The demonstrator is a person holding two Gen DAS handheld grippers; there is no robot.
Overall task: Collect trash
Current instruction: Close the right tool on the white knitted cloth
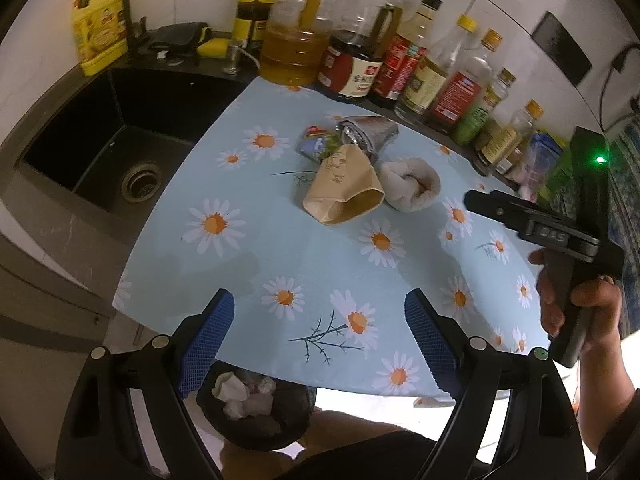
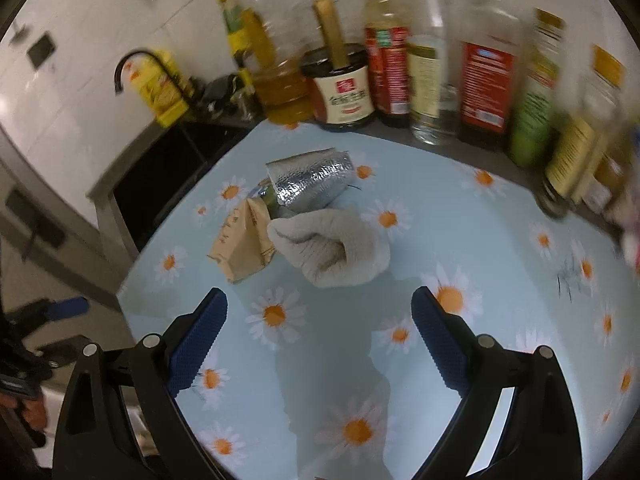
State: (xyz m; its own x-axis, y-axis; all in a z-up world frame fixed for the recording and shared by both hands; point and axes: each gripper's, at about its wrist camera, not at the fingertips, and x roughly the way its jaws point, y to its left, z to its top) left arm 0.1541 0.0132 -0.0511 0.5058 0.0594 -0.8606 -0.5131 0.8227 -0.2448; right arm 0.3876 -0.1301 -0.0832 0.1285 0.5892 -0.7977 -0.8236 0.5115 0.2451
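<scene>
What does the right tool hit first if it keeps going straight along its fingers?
Most likely the crumpled grey cloth: it lies dead ahead of the open right tool, with only bare daisy tablecloth before it. The brown paper bag sits left of that line. Depth is hard to judge through the fisheye.

Worktop [image 1: 320,256] – covered by a pale blue cloth printed with white-and-orange daisies. Near its middle, a loose cluster: a crumpled brown paper bag [image 1: 344,192] lying on its side, mouth open; a silver foil insulated pouch [image 1: 370,132] behind it; small green-and-blue printed wrappers [image 1: 316,144] beside the pouch; a rolled grey-white towel [image 1: 410,184] just beside the bag. Along the back edge – a row of oil and sauce bottles [image 1: 404,68], upright, close together. Dark sink basin [image 1: 112,136] set in at one end.
</scene>
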